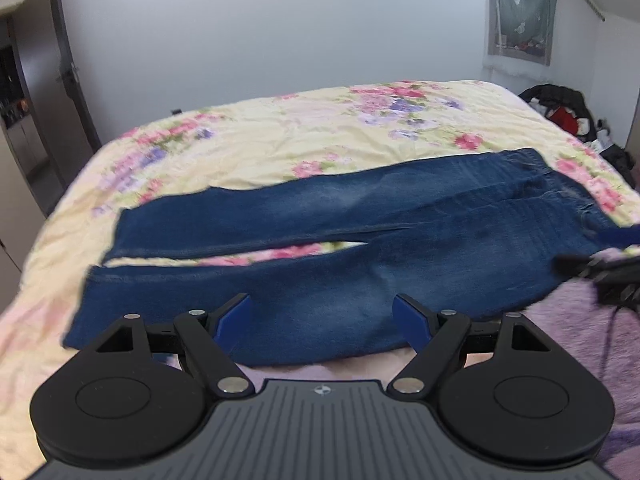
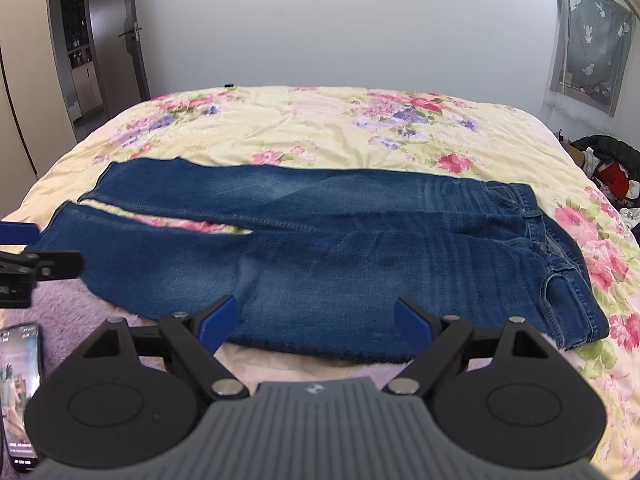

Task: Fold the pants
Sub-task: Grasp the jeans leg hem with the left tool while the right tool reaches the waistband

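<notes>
Blue jeans [image 1: 340, 232] lie flat across the floral bed cover, legs to the left and waistband to the right; the right wrist view shows the jeans [image 2: 340, 248] the same way. A narrow gap splits the two legs. My left gripper [image 1: 322, 320] is open, hovering over the near leg's lower edge with nothing between its fingers. My right gripper [image 2: 316, 322] is open too, above the near edge by the thigh. Each gripper shows at the side of the other's view: the right gripper [image 1: 596, 268], the left gripper [image 2: 24, 256].
The bed cover [image 2: 320, 128] spreads far behind the jeans. A purple fuzzy blanket [image 1: 580, 340] lies along the near edge. A lit phone [image 2: 20, 396] rests at the near left. A pile of clothes [image 1: 560, 112] sits beside the bed at right; a door [image 2: 132, 36] is at back left.
</notes>
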Motion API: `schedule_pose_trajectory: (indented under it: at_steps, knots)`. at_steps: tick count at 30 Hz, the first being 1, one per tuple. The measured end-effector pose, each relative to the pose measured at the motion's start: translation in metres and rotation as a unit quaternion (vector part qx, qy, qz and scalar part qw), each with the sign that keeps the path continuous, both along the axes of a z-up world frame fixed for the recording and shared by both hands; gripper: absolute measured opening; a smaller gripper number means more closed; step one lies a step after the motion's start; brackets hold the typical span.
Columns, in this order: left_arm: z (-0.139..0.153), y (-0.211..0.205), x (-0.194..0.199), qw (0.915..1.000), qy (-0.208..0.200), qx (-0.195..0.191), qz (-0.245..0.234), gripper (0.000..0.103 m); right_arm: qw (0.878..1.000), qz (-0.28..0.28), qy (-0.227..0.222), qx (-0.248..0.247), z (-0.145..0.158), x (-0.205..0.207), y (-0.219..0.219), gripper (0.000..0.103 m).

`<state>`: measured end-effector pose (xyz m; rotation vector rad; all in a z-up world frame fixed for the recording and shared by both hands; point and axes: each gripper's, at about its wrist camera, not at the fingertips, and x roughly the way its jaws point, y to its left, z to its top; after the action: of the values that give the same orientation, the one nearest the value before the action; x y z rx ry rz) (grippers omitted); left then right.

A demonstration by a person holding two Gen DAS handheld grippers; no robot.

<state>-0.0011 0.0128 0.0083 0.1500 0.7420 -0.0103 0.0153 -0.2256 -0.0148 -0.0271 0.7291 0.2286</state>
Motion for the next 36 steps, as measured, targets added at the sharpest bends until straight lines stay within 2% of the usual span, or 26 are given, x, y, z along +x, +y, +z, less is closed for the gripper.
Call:
schedule_pose_trajectory:
  at_steps: [2,4,10,13,16,18,20,22,23,25,28,30,32,36]
  knots:
    - [0.005,0.019,0.002,0.9996,-0.005,0.022,0.016,0.091,1.0,-0.002,-0.025,0.008,0.002,0.006,-0.018,0.082]
    - [0.012,0.041,0.004,0.999,-0.006,0.034,0.028,0.091,0.999,-0.002,-0.041,-0.004,0.005,0.014,-0.036,0.082]
    - [0.021,0.099,0.019,0.9956,0.007,0.086,0.037,0.088,0.996,-0.007,-0.03,-0.083,0.013,0.051,-0.104,0.082]
    - [0.011,0.123,0.034,0.9934,0.026,0.108,0.029,0.085,0.993,-0.006,-0.008,-0.122,0.01,0.078,-0.143,0.082]
    - [-0.009,0.143,0.051,0.988,0.055,0.144,0.0,0.081,0.987,-0.006,0.013,-0.162,0.001,0.103,-0.177,0.082]
    - [-0.027,0.152,0.059,0.9818,0.082,0.169,-0.024,0.08,0.98,-0.011,0.021,-0.2,-0.008,0.115,-0.197,0.081]
    - [-0.045,0.16,0.064,0.9761,0.114,0.179,-0.046,0.08,0.97,-0.003,0.031,-0.239,-0.021,0.123,-0.217,0.081]
    - [-0.065,0.165,0.065,0.9662,0.135,0.207,-0.074,0.08,0.963,0.009,0.049,-0.264,-0.037,0.127,-0.239,0.064]
    - [-0.074,0.168,0.066,0.9611,0.146,0.218,-0.087,0.08,0.961,0.007,0.061,-0.27,-0.044,0.128,-0.248,0.06]
    - [-0.096,0.174,0.066,0.948,0.176,0.241,-0.111,0.08,0.962,-0.008,0.083,-0.259,-0.061,0.129,-0.27,0.046]
    - [-0.124,0.184,0.07,0.9259,0.215,0.279,-0.136,0.08,0.966,-0.016,0.098,-0.237,-0.082,0.127,-0.289,0.038]
    - [-0.138,0.187,0.072,0.9154,0.225,0.299,-0.148,0.08,0.964,-0.008,0.106,-0.242,-0.098,0.123,-0.29,0.032]
    - [-0.151,0.187,0.077,0.9074,0.231,0.317,-0.15,0.08,0.962,0.002,0.116,-0.248,-0.111,0.122,-0.289,0.032]
    - [-0.175,0.182,0.092,0.8979,0.239,0.343,-0.137,0.08,0.959,0.017,0.116,-0.257,-0.126,0.122,-0.284,0.031]
